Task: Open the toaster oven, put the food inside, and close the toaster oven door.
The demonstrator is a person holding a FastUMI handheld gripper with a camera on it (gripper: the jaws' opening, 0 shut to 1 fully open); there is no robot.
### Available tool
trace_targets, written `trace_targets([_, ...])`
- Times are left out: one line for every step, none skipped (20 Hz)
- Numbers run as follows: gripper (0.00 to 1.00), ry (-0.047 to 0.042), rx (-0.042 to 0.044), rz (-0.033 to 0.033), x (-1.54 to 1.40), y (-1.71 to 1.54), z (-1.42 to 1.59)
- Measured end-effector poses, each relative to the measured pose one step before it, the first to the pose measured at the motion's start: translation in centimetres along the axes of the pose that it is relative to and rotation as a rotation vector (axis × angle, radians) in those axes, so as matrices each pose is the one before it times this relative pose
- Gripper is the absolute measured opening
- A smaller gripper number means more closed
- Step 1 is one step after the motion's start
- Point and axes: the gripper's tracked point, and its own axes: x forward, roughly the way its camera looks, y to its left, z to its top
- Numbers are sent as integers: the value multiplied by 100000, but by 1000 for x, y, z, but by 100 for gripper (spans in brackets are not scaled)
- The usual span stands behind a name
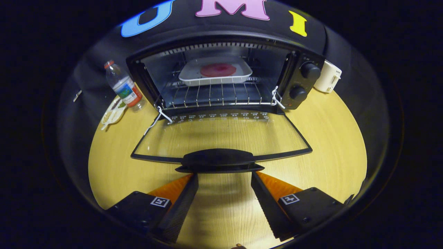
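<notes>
The toaster oven [225,74] stands on the wooden counter [332,145] with its glass door [221,136] folded down flat. A white tray [215,71] holding a red round of food [218,70] rests on the rack inside. The gripper [224,178] is spread wide, holding nothing, its fingertips just under the door handle [218,160]. A water bottle [123,86] stands beside the oven.

A staged booth made up like a kitchen counter: a pale wooden table [328,145] backed by black cloth carries a toaster oven [221,76], a water bottle [123,86], a white mug [328,78] and a small snack packet [113,112], with no real cupboards or walls.
</notes>
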Motion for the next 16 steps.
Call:
trace_targets([99, -3407, -1007, 424, -545, 3, 580])
trace_targets([99, -3295, -1317, 468, -594, 47, 555])
trace_targets([99, -3680, -167, 464, -534, 15, 689])
trace_targets([99, -3883, 970, 620, -573, 110, 807])
trace_targets([99, -4054, 1481, 680, -478, 153, 840])
trace_targets([99, -3207, 1288, 438, -517, 72, 695])
trace_targets([99, -3814, 419, 1139, -451, 200, 729])
trace_targets([99, -3351, -337, 1083, -247, 200, 969])
trace_targets([99, -2357, -672, 1067, -363, 106, 636])
trace_targets([99, -2077, -675, 1292, -20, 113, 610])
trace_targets([99, -1304, -575, 522, -157, -62, 387])
trace_targets([99, -1074, -619, 423, 142, -45, 519])
trace_targets([99, -1952, -498, 217, 521, -8, 783])
trace_targets([99, -92, -451, 899, 330, 153, 253])
trace_targets([99, 244, -634, 608, 75, 110, 260])
trace_targets([99, -1056, -448, 484, 100, 158, 436])
